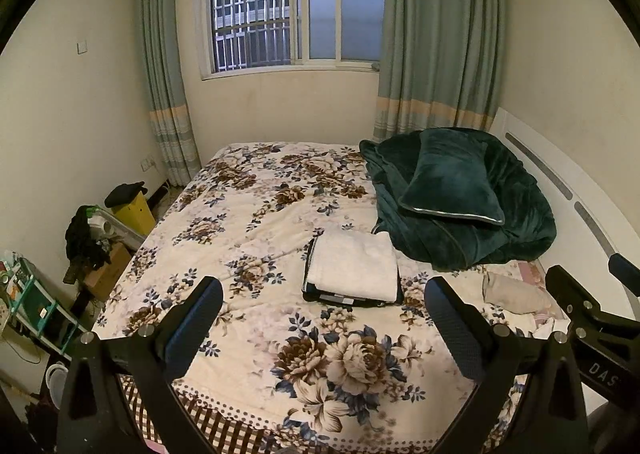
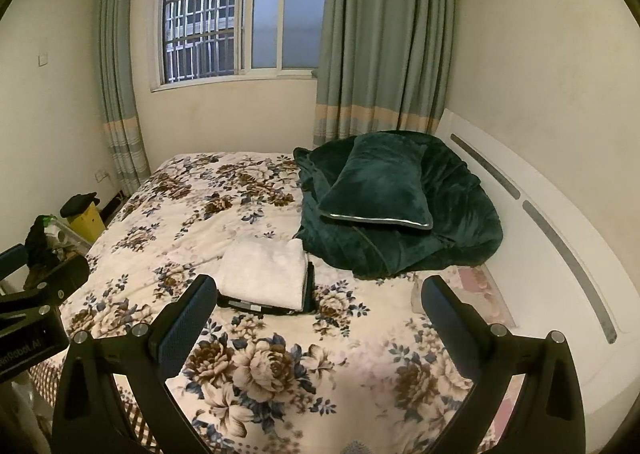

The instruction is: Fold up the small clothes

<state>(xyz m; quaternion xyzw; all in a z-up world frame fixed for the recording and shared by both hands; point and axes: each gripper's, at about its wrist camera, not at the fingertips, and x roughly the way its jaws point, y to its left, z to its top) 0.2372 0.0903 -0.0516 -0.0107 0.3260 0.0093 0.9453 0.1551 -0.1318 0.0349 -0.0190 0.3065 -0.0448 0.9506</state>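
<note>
Fingers on your left gripper [image 1: 323, 318] and right gripper [image 2: 319, 314] are spread wide, holding nothing, above the floral bedspread [image 1: 256, 214]. Your folded white garment [image 1: 354, 266] lies on a dark folded one [image 1: 347, 301], beside the green blanket [image 1: 500, 222].

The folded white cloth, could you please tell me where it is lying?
The folded white cloth lies mid-bed atop a dark folded stack, just left of the green blanket in both wrist views.
</note>
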